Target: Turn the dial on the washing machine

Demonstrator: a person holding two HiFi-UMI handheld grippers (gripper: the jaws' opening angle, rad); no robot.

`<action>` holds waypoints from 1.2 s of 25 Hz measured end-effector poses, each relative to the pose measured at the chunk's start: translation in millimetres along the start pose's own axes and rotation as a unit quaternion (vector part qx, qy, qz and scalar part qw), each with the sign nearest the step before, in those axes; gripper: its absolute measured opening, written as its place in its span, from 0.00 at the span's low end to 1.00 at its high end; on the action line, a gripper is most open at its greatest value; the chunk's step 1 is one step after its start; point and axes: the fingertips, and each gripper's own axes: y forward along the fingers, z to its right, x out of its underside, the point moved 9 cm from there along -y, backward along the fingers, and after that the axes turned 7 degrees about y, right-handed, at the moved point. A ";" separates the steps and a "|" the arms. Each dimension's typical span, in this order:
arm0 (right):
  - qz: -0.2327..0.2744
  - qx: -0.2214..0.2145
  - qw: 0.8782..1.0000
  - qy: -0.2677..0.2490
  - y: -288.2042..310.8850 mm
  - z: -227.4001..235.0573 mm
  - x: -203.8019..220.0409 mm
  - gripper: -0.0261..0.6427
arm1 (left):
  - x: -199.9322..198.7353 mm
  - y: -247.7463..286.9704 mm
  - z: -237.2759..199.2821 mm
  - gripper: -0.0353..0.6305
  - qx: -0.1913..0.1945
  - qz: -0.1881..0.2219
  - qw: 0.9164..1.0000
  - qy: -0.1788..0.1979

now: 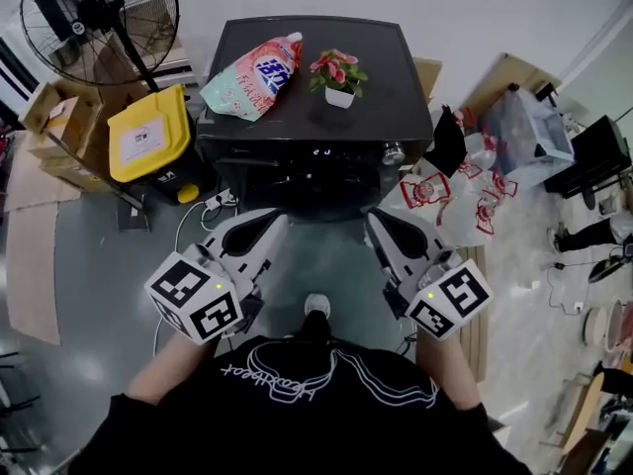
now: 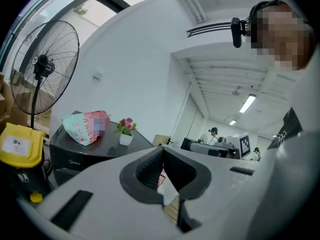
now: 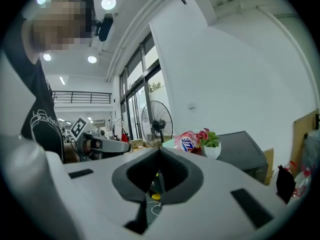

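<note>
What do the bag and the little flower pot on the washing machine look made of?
Bag: looks like soft plastic film, glossy and printed; it lies slumped and creased. Flower pot: smooth white, ceramic or plastic; cannot tell which.

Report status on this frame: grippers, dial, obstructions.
Left gripper shut, empty. Right gripper shut, empty. Dial untouched, both grippers short of the washing machine. Nothing blocking the dial.

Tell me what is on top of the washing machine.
The washing machine has a pink-and-teal detergent pouch lying on the left of its dark lid. A small potted plant with pink flowers stands beside the pouch. The lid beneath the pouch is covered.
</note>
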 end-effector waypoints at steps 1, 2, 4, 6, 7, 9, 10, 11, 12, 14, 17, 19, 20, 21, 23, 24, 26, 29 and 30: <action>0.006 -0.005 1.000 0.002 -1.6 -6.1 -3.1 0.04 | -4.0 -4.8 2.1 0.06 0.002 0.004 1.000 0.006; 0.010 -0.009 1.000 0.002 -2.6 -12.2 -5.6 0.04 | -7.7 -9.7 4.0 0.06 0.004 0.007 1.000 0.014; 0.015 -0.013 1.000 -0.003 -4.7 -23.7 -9.0 0.04 | -13.6 -18.7 8.7 0.06 0.008 0.010 0.999 0.032; 0.019 -0.012 1.000 -0.009 -8.8 -33.4 -11.3 0.04 | -17.9 -25.6 15.3 0.06 0.016 0.013 0.999 0.047; 0.021 -0.011 1.000 -0.010 -11.5 -37.6 -12.3 0.04 | -19.7 -28.6 19.0 0.06 0.021 0.014 0.998 0.053; 0.023 -0.008 1.000 -0.009 -16.0 -44.7 -13.4 0.04 | -22.5 -33.5 25.2 0.06 0.029 0.015 0.998 0.063; 0.024 -0.006 1.000 -0.007 -17.8 -47.7 -13.2 0.04 | -23.3 -35.6 27.3 0.06 0.032 0.015 0.997 0.066; 0.025 -0.004 1.000 -0.006 -19.6 -50.6 -12.3 0.04 | -23.5 -37.5 29.1 0.06 0.035 0.014 0.997 0.067; 0.026 -0.002 1.000 -0.005 -21.5 -53.1 -10.9 0.04 | -22.8 -39.4 30.8 0.06 0.037 0.011 0.997 0.066; 0.025 0.003 1.000 -0.006 -25.6 -57.4 -7.8 0.04 | -20.8 -43.0 33.7 0.06 0.040 0.009 0.997 0.064; 0.025 0.007 1.000 -0.005 -29.4 -62.5 -5.2 0.04 | -20.6 -47.2 36.2 0.06 0.045 0.012 0.997 0.062; 0.026 0.009 1.000 -0.005 -31.2 -65.4 -4.3 0.04 | -20.8 -48.8 37.9 0.06 0.047 0.011 0.997 0.060; 0.026 0.011 1.000 -0.006 -32.4 -66.8 -3.7 0.04 | -20.2 -49.6 38.9 0.06 0.047 0.010 0.997 0.060; 0.026 0.012 1.000 -0.006 -33.6 -67.9 -2.9 0.04 | -19.7 -50.4 39.8 0.06 0.047 0.009 0.997 0.060; 0.025 0.013 1.000 -0.005 -35.5 -69.4 -1.3 0.04 | -18.9 -51.7 40.9 0.06 0.048 0.010 0.997 0.060; 0.024 0.014 1.000 -0.004 -36.4 -69.9 -0.3 0.04 | -18.4 -52.3 41.2 0.06 0.048 0.010 0.997 0.059; 0.025 0.016 1.000 -0.003 -38.1 -70.8 1.4 0.04 | -16.7 -53.9 41.7 0.06 0.049 0.010 0.997 0.057; 0.028 0.018 0.999 -0.001 -41.4 -71.6 3.0 0.04 | -13.7 -55.0 43.5 0.06 0.048 0.007 0.997 0.054; 0.028 0.019 0.999 0.000 -42.7 -71.4 3.3 0.04 | -12.9 -54.6 44.2 0.06 0.048 0.006 0.998 0.051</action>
